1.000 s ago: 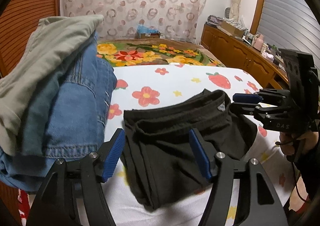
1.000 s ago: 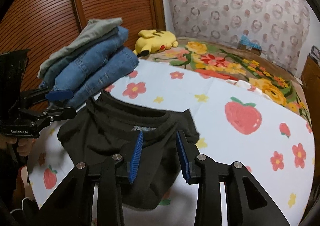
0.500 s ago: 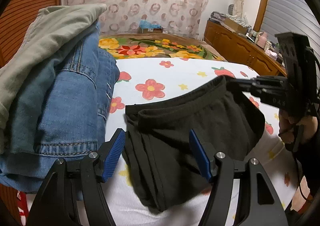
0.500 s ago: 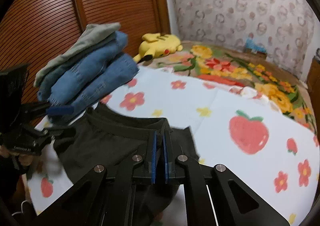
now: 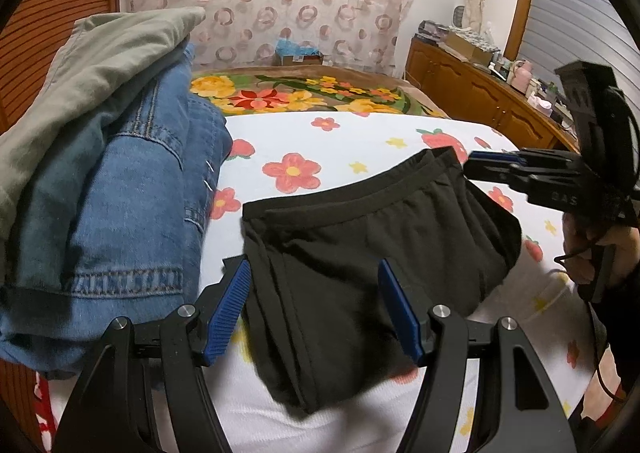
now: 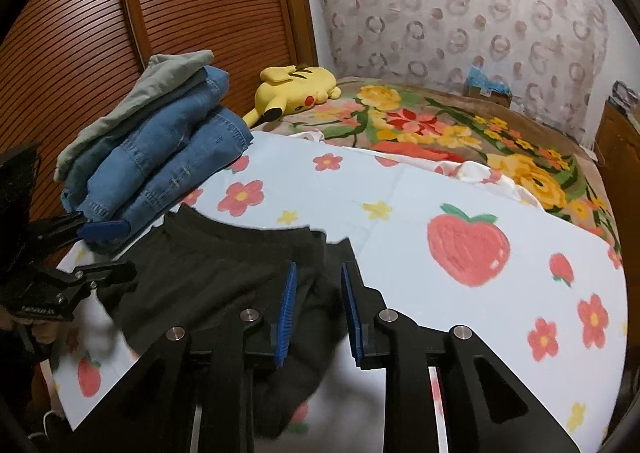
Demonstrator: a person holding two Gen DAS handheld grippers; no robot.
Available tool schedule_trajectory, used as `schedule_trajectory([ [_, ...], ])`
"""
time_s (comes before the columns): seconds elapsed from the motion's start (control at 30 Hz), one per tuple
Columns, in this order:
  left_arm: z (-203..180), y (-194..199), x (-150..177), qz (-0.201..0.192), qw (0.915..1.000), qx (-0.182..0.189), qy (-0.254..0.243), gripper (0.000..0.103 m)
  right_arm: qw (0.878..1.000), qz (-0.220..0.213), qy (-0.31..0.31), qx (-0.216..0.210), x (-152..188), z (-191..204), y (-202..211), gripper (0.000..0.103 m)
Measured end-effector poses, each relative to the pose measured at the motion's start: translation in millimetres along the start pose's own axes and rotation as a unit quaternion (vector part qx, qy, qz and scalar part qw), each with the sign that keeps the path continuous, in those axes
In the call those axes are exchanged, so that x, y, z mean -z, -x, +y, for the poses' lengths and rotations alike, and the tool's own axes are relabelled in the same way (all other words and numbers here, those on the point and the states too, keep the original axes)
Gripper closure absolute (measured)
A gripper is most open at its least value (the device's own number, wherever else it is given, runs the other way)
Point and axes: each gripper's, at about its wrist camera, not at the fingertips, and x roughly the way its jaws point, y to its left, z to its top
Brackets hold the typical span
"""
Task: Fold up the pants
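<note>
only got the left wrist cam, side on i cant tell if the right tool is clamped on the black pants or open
Observer: Open. In the right wrist view the right tool has its blue pads apart, with the black pants lying loose in the gap.
Operator: ok whats past the jeans stack, its blocking me
Observer: A yellow plush toy lies on the floral blanket, just beyond the stack of folded jeans.
Operator: anything else on the bed i cant see
Observer: A bunched white cloth sits where the printed sheet meets the blanket.
</note>
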Motion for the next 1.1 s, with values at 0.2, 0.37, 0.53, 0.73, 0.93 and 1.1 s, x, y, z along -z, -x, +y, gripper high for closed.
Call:
schedule_trajectory([
  [0.2,-4.1,8.5,11.6,0.000,1.0000,0.000,-0.003,0.036,1.000,0.009,-0.008,-0.001,25.6,4.9,27.4,0.078],
  [0.37,-3.1,17.1,22.7,0.001,1.0000,-0.002,-0.003,0.036,1.000,0.016,-0.011,-0.004,41.8,11.5,44.5,0.078],
  [0.53,2.9,18.8,38.2,0.012,0.9999,-0.006,0.002,0.036,1.000,0.023,-0.013,-0.010,54.3,15.5,52.6,0.077],
  [0.73,7.8,16.6,53.4,0.026,0.9996,-0.009,0.004,0.036,0.999,0.041,-0.002,-0.012,65.0,22.6,48.8,0.076],
  [0.93,5.6,10.9,56.2,0.031,0.9995,0.001,-0.006,0.050,0.999,0.049,-0.001,-0.002,60.0,20.8,35.8,0.076],
  [1.1,1.8,10.7,54.6,0.030,0.9994,0.000,-0.020,0.070,0.999,0.035,0.004,-0.010,58.9,23.2,36.6,0.093],
])
